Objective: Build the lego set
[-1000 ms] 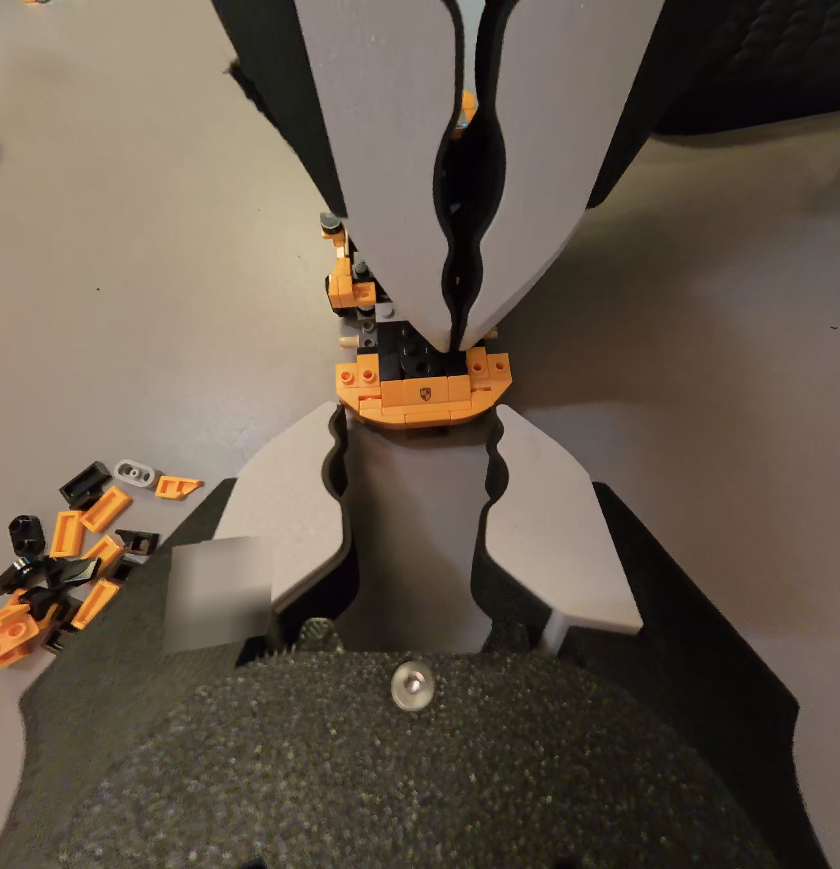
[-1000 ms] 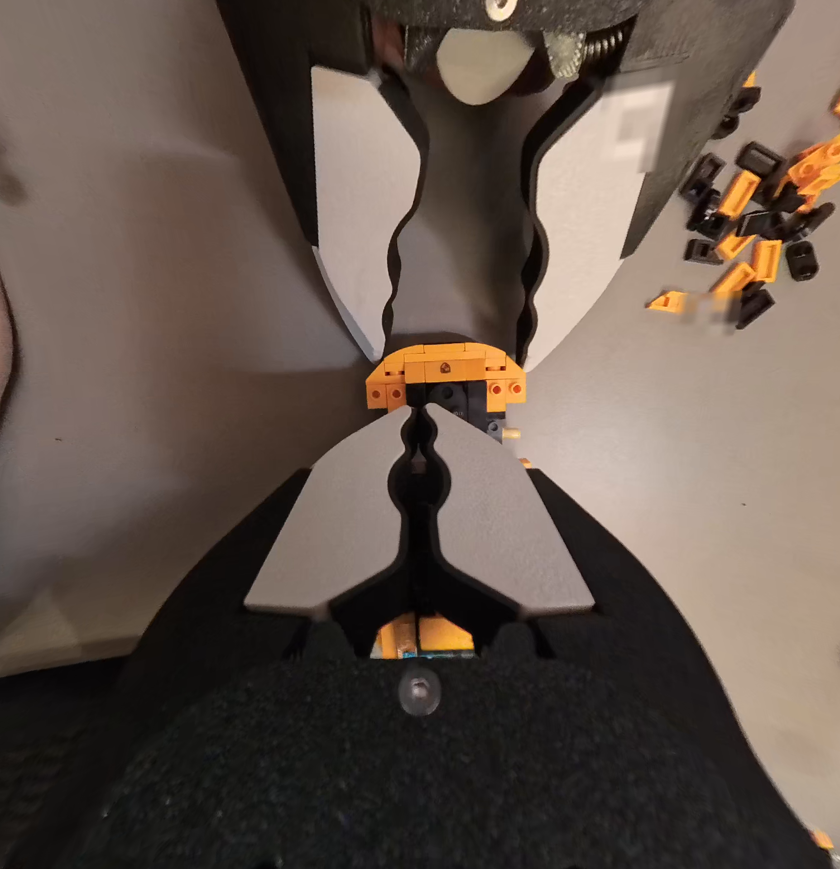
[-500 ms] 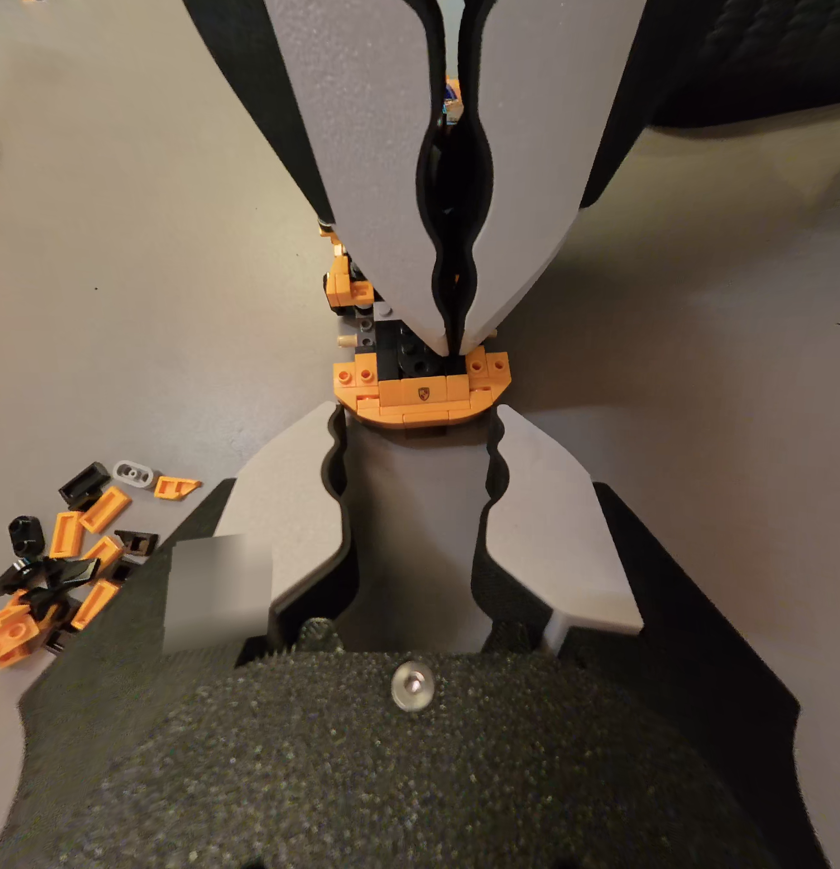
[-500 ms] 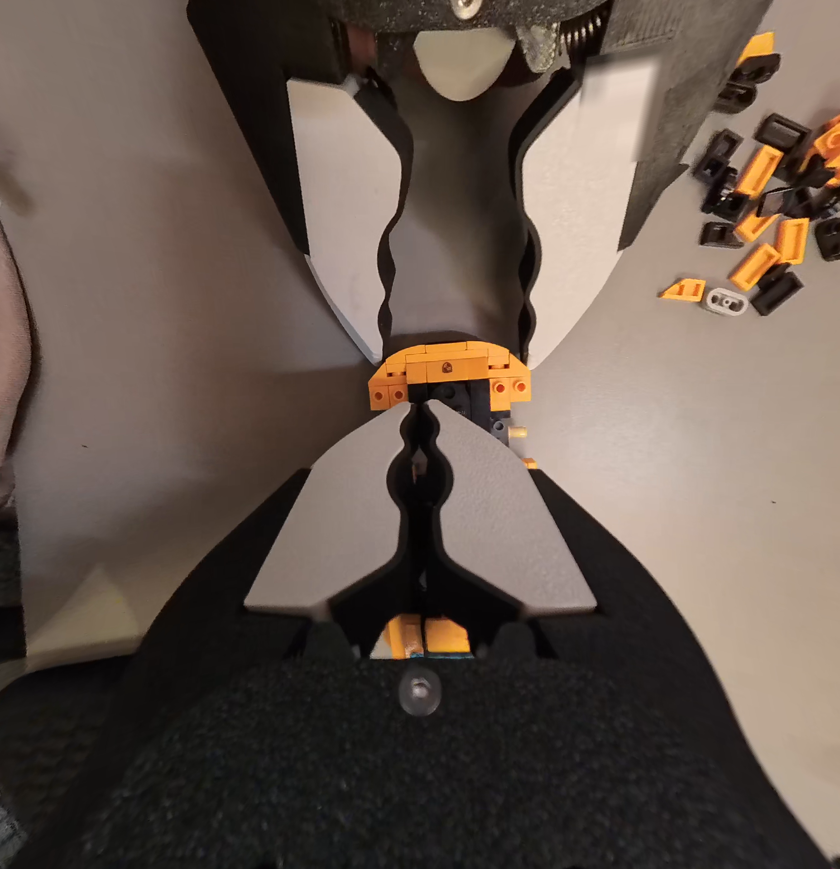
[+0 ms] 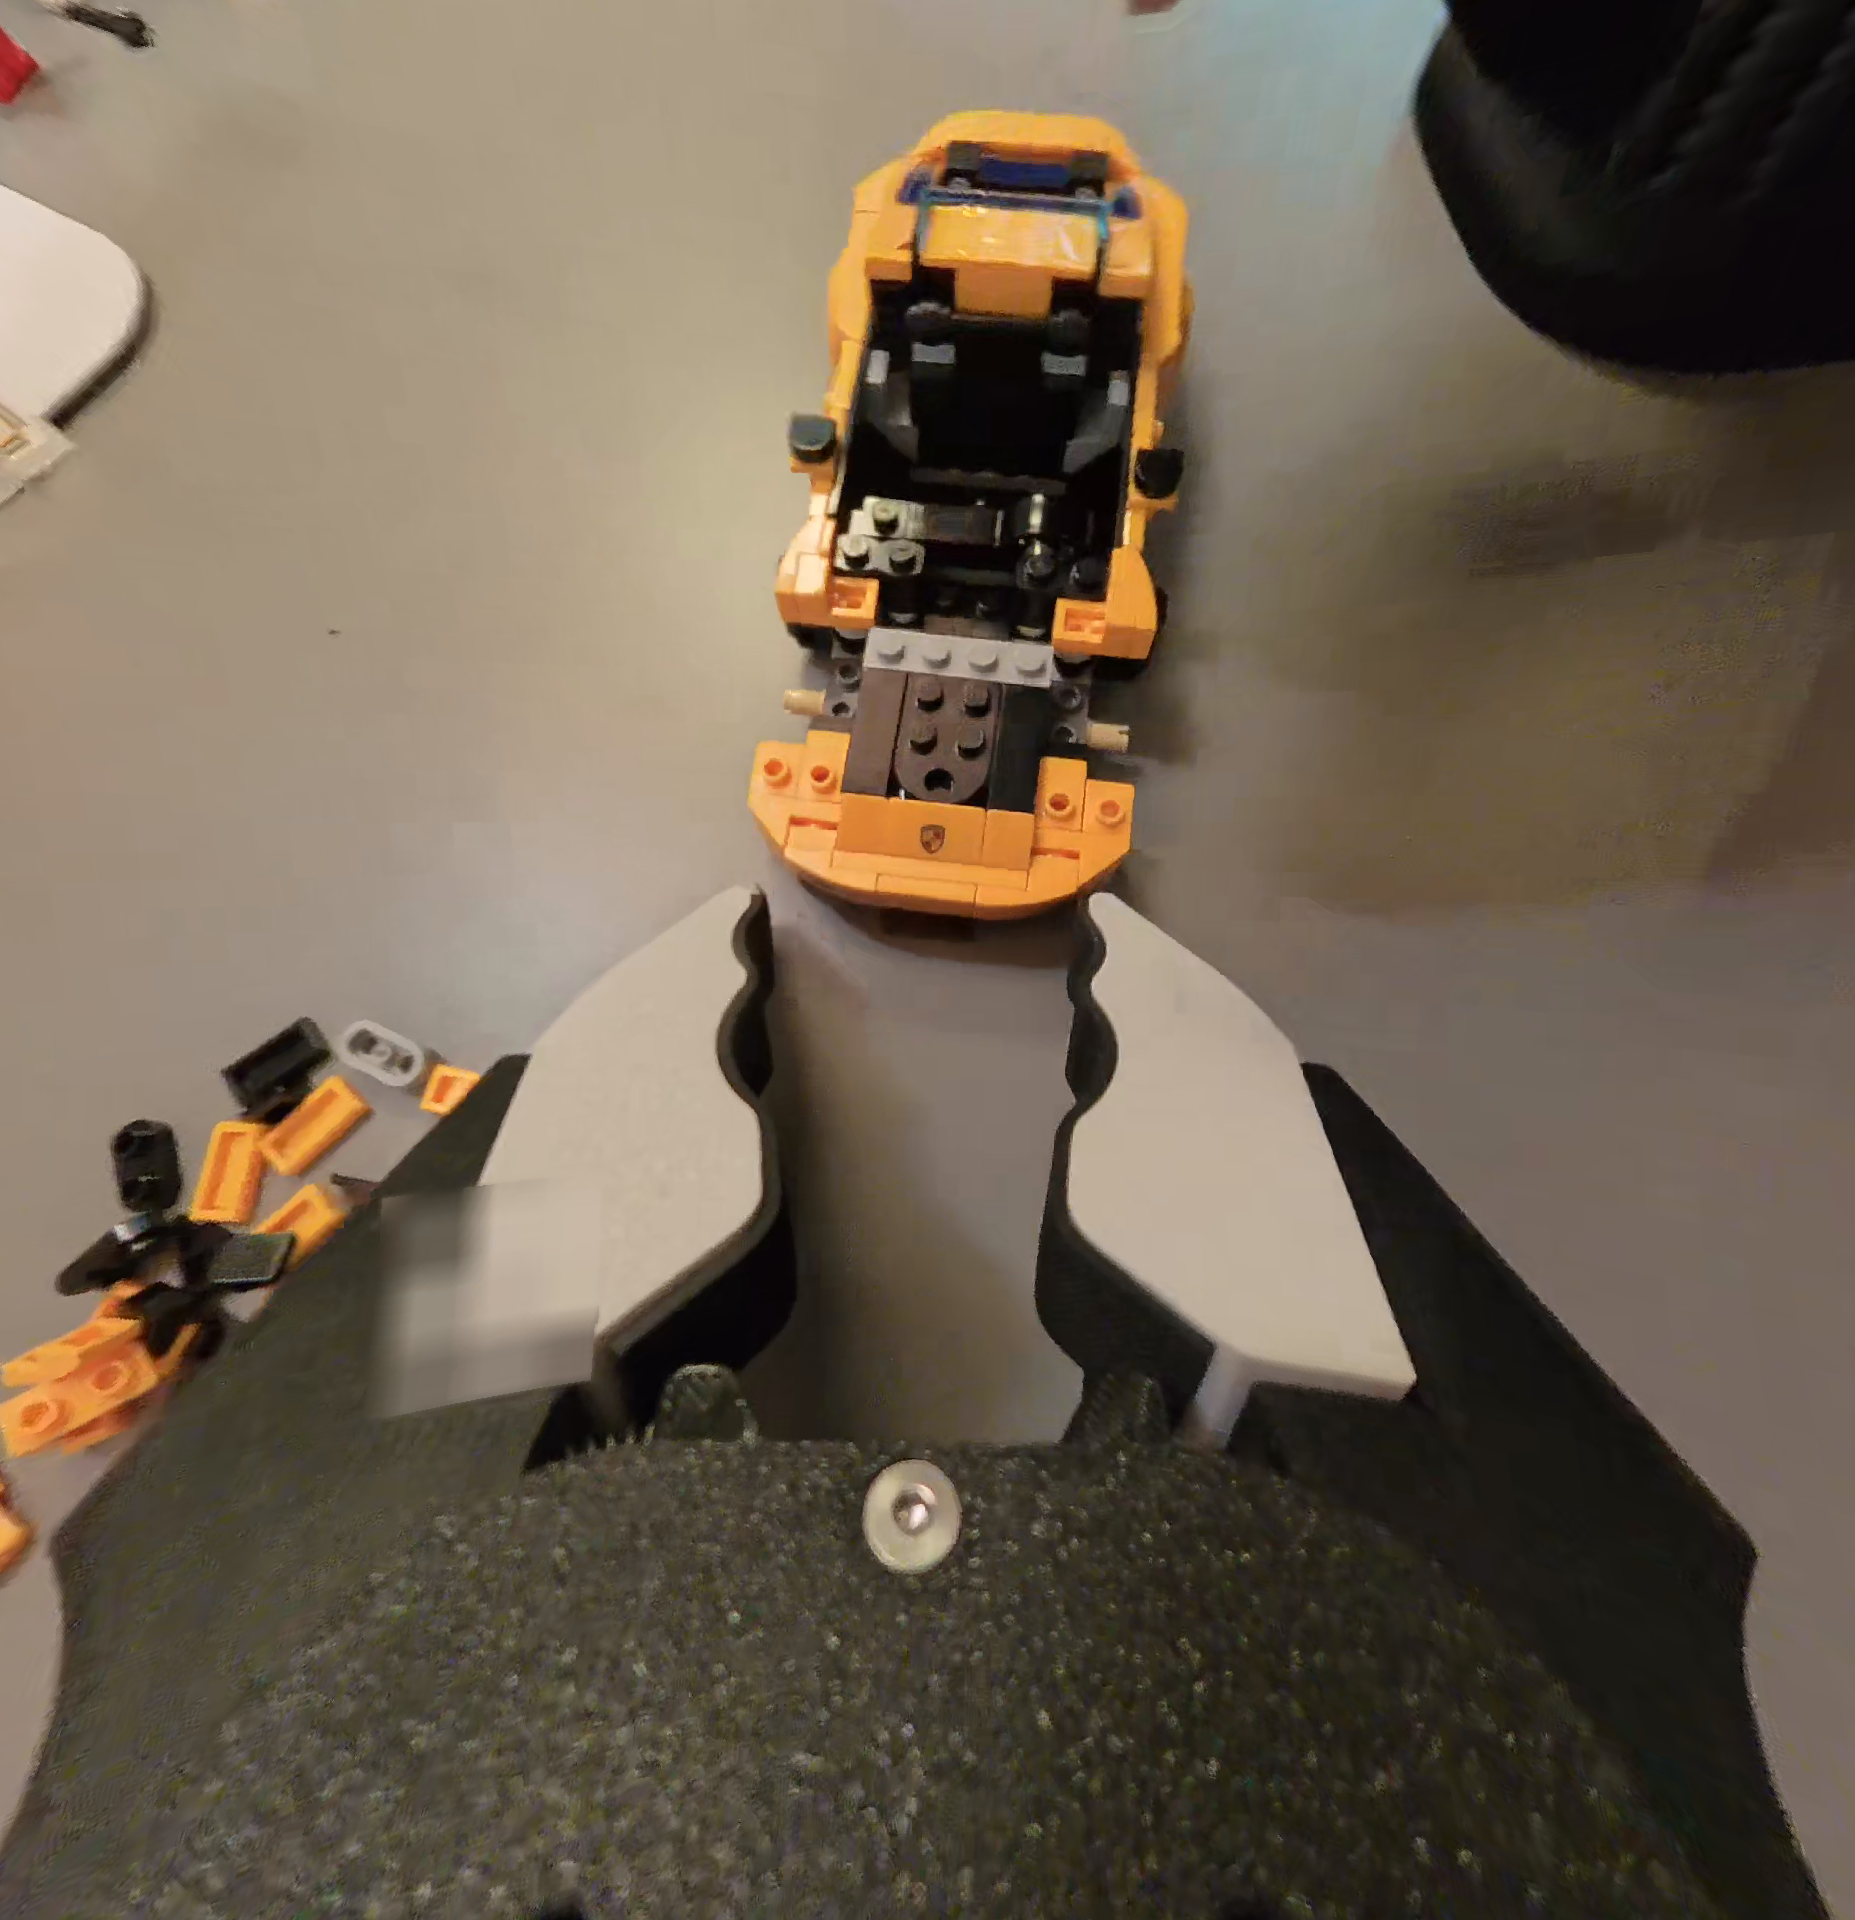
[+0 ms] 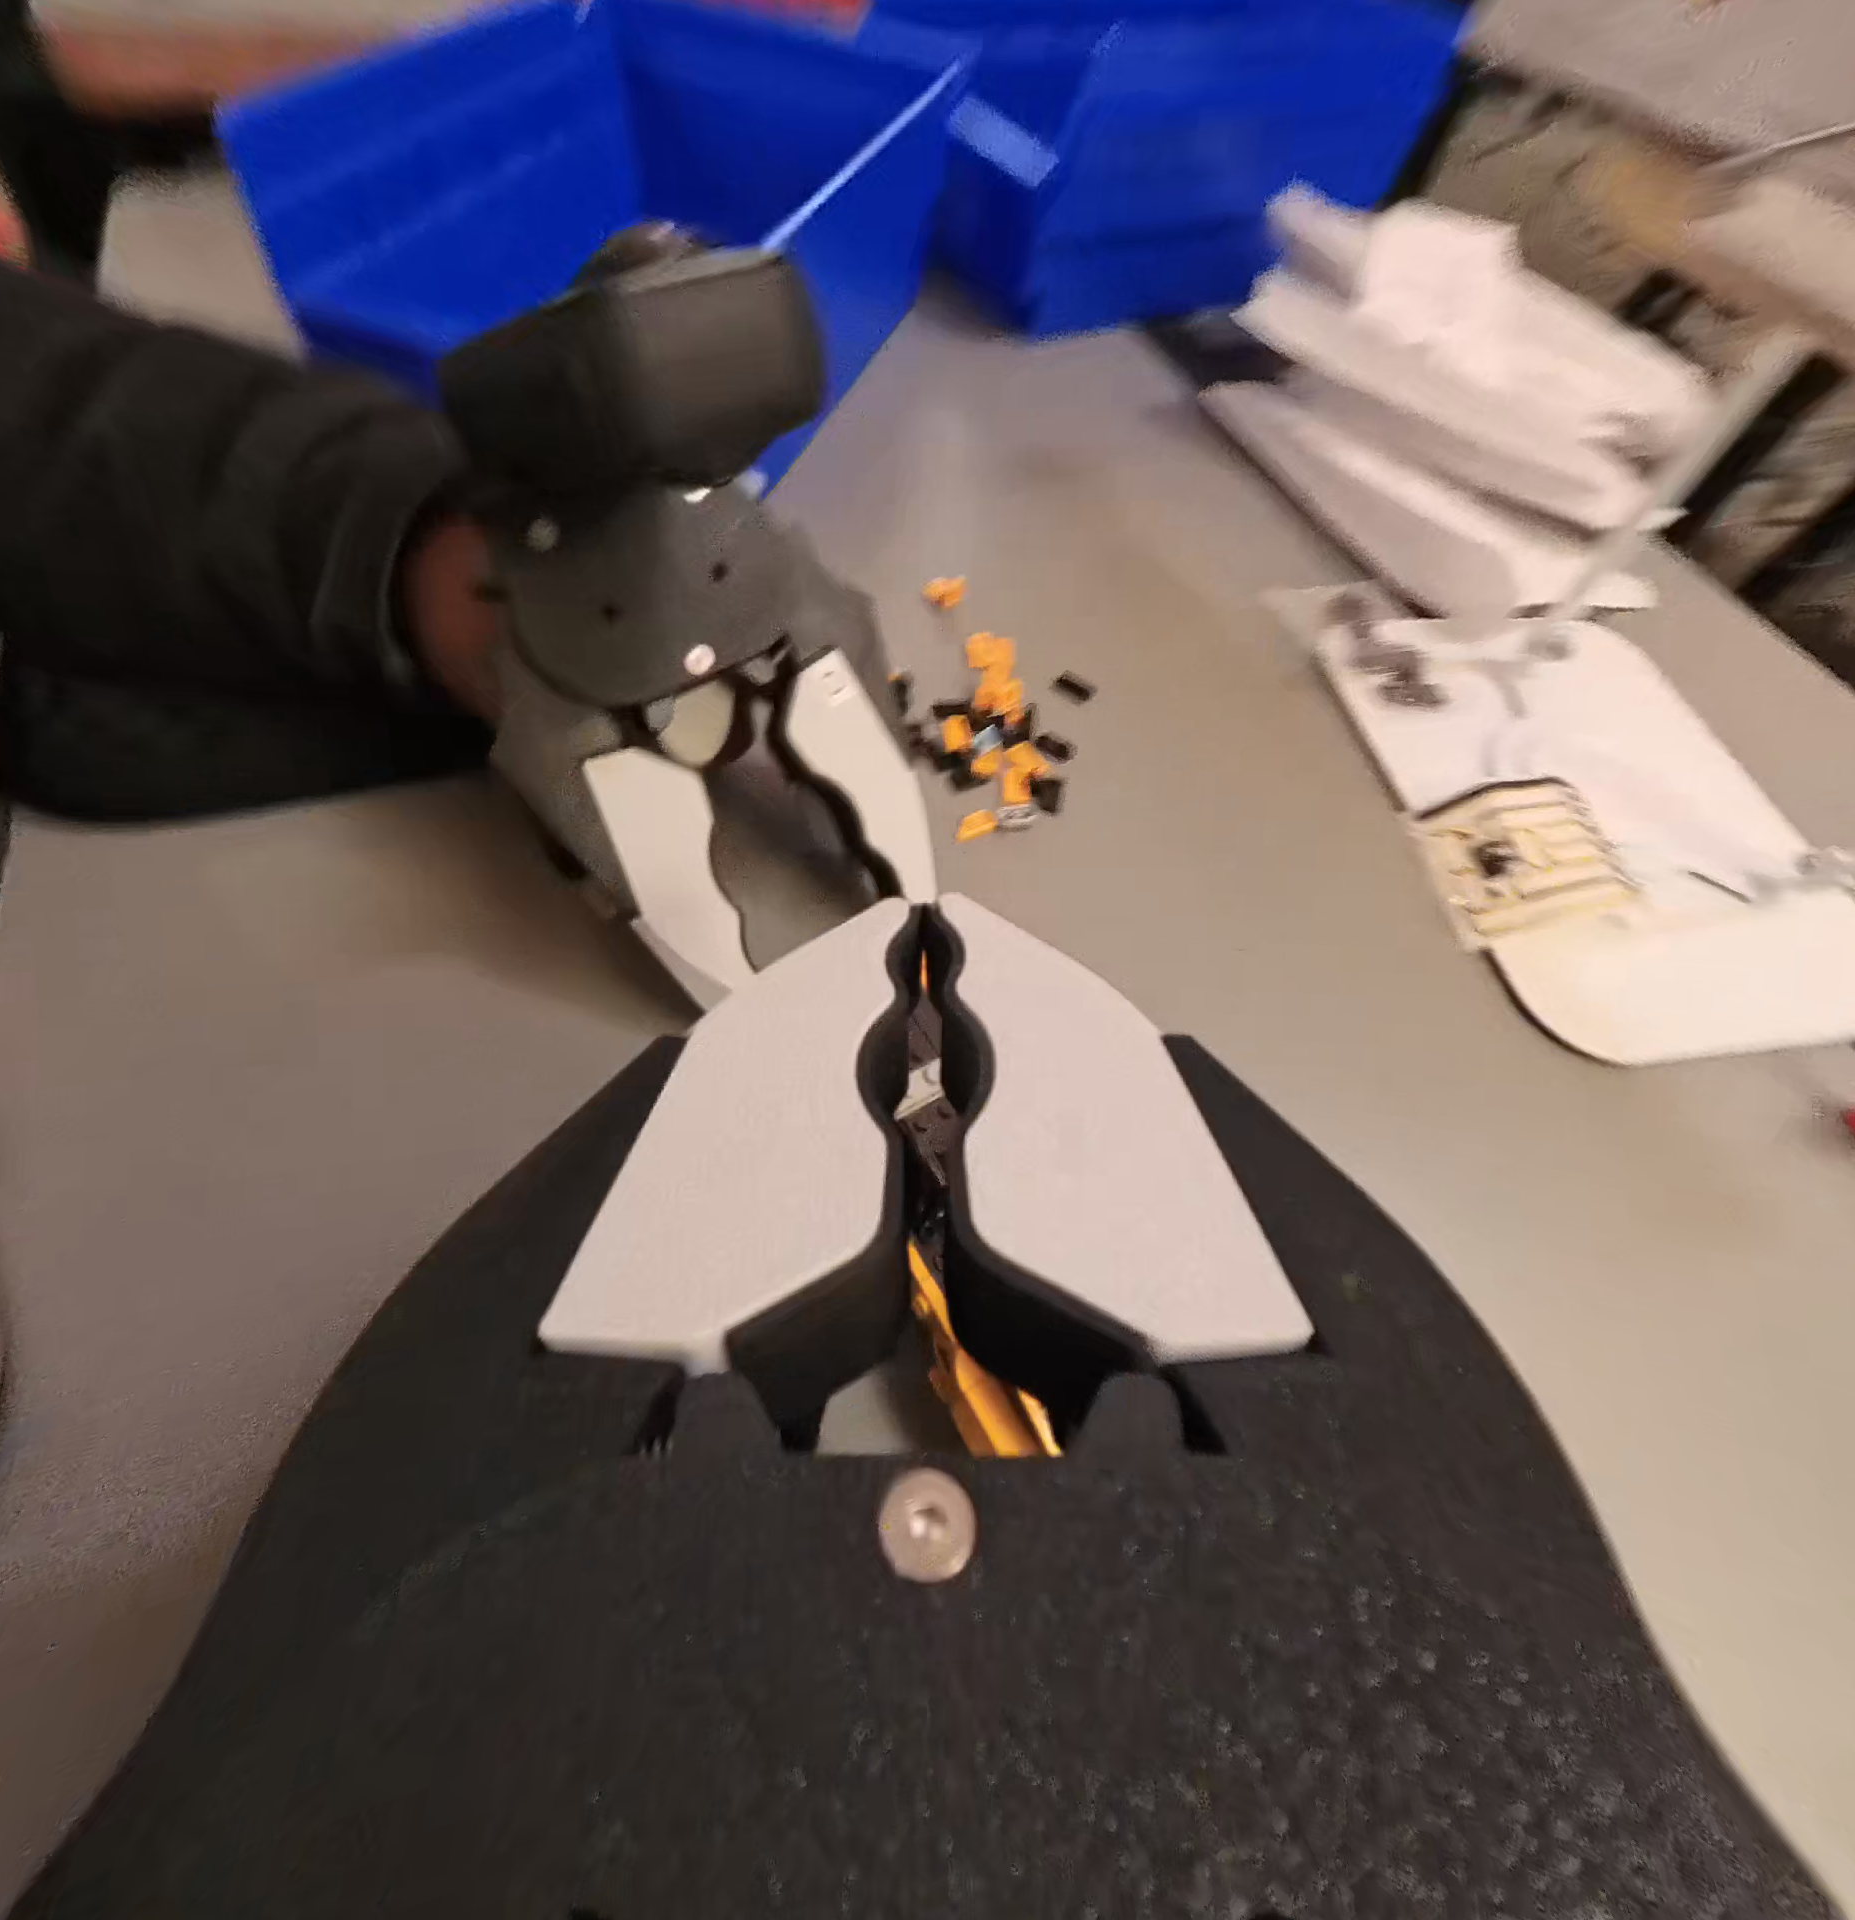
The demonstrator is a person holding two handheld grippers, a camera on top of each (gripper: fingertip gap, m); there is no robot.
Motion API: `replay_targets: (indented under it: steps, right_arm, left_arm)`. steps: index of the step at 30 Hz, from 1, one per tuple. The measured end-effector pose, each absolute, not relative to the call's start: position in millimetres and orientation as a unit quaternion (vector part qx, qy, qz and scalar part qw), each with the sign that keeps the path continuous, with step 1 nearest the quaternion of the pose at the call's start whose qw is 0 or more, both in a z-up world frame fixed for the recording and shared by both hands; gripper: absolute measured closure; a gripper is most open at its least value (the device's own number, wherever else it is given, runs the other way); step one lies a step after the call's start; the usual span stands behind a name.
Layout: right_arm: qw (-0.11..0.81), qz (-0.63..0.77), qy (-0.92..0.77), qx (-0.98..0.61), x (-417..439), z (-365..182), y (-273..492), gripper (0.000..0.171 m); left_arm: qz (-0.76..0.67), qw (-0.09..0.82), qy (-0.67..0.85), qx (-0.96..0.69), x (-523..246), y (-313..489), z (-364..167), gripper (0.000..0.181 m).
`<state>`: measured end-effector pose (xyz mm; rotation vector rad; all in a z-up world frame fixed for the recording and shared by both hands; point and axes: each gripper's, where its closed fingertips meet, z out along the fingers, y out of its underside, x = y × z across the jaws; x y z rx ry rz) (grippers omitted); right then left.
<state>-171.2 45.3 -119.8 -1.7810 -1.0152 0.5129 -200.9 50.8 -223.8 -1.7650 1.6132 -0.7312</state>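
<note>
Half-built orange and black brick car on the grey counter, nose at 6 o'clock.
Left wrist view: left claw is spread, just short of the bumper; long axis runs 12 to 6; light, stiff, likely to shed parts, best held by the lower flanks. Right wrist view: right claw is pressed together, empty, above the car.
</note>
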Motion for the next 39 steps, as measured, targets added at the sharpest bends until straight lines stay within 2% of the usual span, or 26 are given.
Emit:
replay_targets:
  steps: [2,3,4,5,7,11,17,24,34,36,39]
  right_arm:
    - [0.542,0.233,-0.341,-0.732,-150,-112,49,0.171]
    - [0.565,0.243,-0.302,-0.728,-140,-107,52,0.131]
    - [0.571,0.248,-0.273,-0.733,-129,-108,53,0.121]
    - [0.578,0.251,-0.257,-0.733,-120,-107,52,0.123]
    - [0.626,0.231,-0.234,-0.707,-98,-95,50,0.171]
    - [0.659,0.185,-0.180,-0.707,-59,-90,59,0.171]
    - [0.666,0.161,-0.134,-0.716,-31,-101,67,0.171]
    - [0.639,0.154,-0.160,-0.737,-37,-117,70,0.171]
    - [0.608,0.170,-0.183,-0.754,-49,-131,69,0.171]
    - [0.602,0.174,-0.196,-0.754,-53,-133,67,0.171]
    - [0.592,0.165,-0.229,-0.755,-61,-136,63,0.171]
  left_arm:
    - [-0.287,0.349,0.598,-0.662,-199,58,-212,0.128]
    - [-0.299,0.367,0.583,-0.661,-200,62,-204,0.128]
    - [-0.314,0.387,0.563,-0.659,-201,68,-193,0.129]
    - [-0.326,0.415,0.540,-0.656,-203,77,-178,0.133]
    - [-0.324,0.483,0.492,-0.648,-211,103,-145,0.142]
    - [-0.250,0.606,0.365,-0.662,-245,183,-72,0.181]
    - [-0.206,0.664,0.210,-0.687,-279,297,-15,0.181]
    - [-0.142,0.651,0.212,-0.714,-272,355,-27,0.181]
    - [-0.164,0.647,0.245,-0.703,-266,346,-31,0.181]
    - [-0.222,0.585,0.331,-0.706,-242,312,-52,0.181]
    - [-0.307,0.446,0.480,-0.690,-216,223,-97,0.180]
